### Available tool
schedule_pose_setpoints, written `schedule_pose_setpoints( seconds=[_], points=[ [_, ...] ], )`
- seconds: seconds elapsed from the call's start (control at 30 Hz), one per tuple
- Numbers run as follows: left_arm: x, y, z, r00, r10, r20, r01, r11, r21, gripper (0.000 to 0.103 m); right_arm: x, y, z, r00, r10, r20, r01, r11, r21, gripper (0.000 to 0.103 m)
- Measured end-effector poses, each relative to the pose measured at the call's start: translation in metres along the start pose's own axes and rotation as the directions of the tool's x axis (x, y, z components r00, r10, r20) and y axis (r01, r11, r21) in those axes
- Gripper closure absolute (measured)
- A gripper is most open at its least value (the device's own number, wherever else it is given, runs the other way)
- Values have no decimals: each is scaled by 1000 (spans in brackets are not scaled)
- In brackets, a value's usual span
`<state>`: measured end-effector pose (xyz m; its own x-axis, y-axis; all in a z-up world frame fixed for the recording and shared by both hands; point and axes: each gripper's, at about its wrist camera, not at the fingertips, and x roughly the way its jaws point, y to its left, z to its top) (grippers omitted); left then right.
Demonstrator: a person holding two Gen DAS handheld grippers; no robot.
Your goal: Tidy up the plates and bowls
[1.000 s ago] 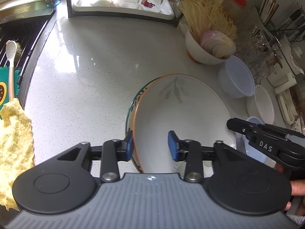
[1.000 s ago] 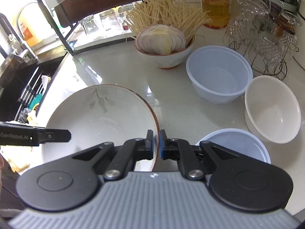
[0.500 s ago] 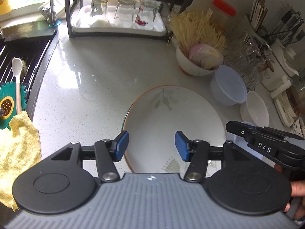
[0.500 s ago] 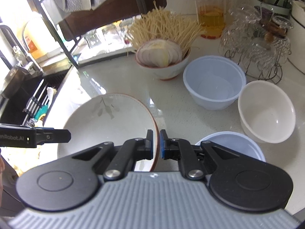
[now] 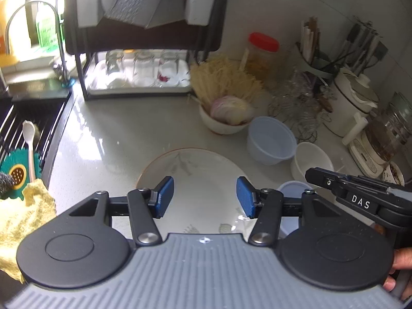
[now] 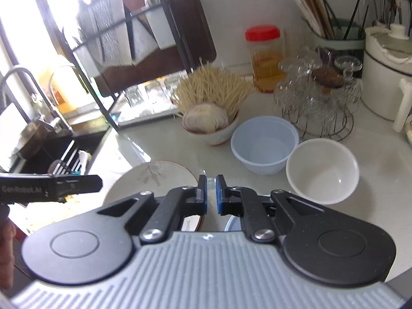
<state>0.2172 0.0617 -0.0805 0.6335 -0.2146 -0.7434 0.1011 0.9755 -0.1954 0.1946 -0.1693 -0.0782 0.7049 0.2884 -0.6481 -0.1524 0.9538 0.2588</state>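
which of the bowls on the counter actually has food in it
The cream bowl nearest the glass rack, holding sliced onion and dry noodles. The pale blue bowl and the white bowl beside it are both empty.

Colour-wise it was a pretty pale scene: the plate (image 5: 203, 177) was white with a thin orange-brown rim and faint grey-green leaf sprigs painted on it. The table (image 5: 116, 141) was a glossy off-white with tiny speckles. Two plastic bowls were light blue (image 6: 265, 149) and the one beside them plain white (image 6: 322, 172). The bowl of onion slices (image 5: 226, 118) was cream with a brownish base, pale yellow noodles sticking up behind. The jar (image 6: 266, 59) had a red lid and amber liquid. Both grippers were black and grey with bright blue pads (image 5: 164, 195). A yellow cloth (image 5: 20, 219) sat by a teal sink mat (image 5: 15, 164).
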Motion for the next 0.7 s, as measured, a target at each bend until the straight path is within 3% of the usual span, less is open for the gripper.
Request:
schedule_pose_setpoints(
  seconds=[0.17, 0.43, 0.7],
  points=[
    [-25, -32, -13, 999, -6, 42, 6, 1000, 5, 43, -37, -3, -3, 999, 5, 43, -4, 1000, -20, 93],
    [-54, -74, -38, 996, -2, 93, 3, 1000, -6, 43, -97, -4, -17, 993, 89, 81, -81, 992, -98, 93],
    [-75, -96, -70, 995, 12, 100, -12, 1000, 2, 43, -113, -27, -40, 995, 83, 59, -80, 996, -48, 93]
  ],
)
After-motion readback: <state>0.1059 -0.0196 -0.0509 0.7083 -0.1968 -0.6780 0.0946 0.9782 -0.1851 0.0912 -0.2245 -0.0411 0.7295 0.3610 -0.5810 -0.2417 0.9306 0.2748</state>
